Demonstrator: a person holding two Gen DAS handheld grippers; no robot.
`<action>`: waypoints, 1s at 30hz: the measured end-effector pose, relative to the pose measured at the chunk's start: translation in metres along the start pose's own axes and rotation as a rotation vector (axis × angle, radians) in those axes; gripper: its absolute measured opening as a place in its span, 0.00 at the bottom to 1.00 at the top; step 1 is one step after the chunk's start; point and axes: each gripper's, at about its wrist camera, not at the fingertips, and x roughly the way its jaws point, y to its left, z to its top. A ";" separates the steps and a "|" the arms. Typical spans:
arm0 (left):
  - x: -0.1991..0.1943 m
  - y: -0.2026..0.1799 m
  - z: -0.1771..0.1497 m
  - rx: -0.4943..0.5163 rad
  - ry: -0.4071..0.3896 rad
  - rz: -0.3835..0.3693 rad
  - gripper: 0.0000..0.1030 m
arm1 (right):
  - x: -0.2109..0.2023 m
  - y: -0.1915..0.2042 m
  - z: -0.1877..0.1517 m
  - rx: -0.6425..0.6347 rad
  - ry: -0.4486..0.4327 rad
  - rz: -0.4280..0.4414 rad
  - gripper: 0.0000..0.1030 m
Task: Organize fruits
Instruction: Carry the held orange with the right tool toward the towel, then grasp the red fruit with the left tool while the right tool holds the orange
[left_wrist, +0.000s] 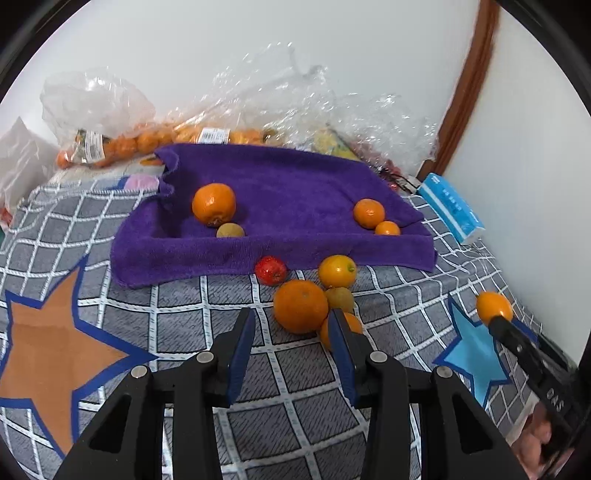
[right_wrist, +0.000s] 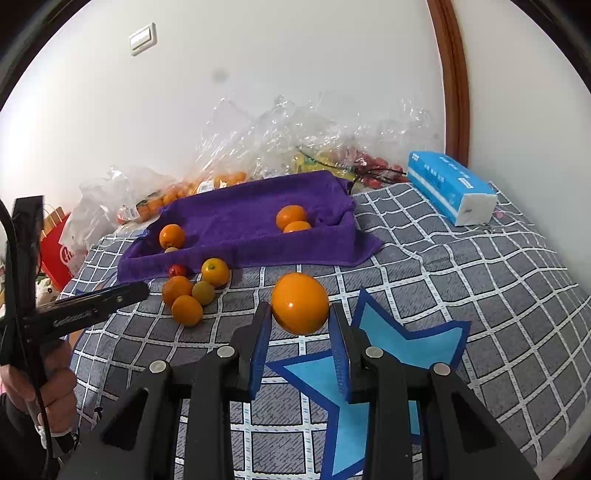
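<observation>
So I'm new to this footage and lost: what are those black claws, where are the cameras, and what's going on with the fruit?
No robot: a person holds a hand-held gripper in each hand, each with a camera looking along its fingers. One picture is from the left gripper, which is holding nothing; the other is from the right gripper, shut on an orange. On the checked bedspread lies a purple towel with some fruit on it, and a loose pile of fruit in front.
</observation>
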 end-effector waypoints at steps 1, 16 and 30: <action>0.004 0.000 0.002 -0.007 0.005 0.008 0.37 | 0.000 0.000 0.000 -0.001 -0.001 -0.002 0.30; 0.053 0.002 0.035 -0.108 0.086 0.116 0.28 | 0.007 -0.008 -0.003 0.002 0.034 0.095 0.30; 0.069 0.002 0.041 -0.123 0.100 0.167 0.24 | 0.017 -0.009 -0.006 -0.015 0.063 0.111 0.30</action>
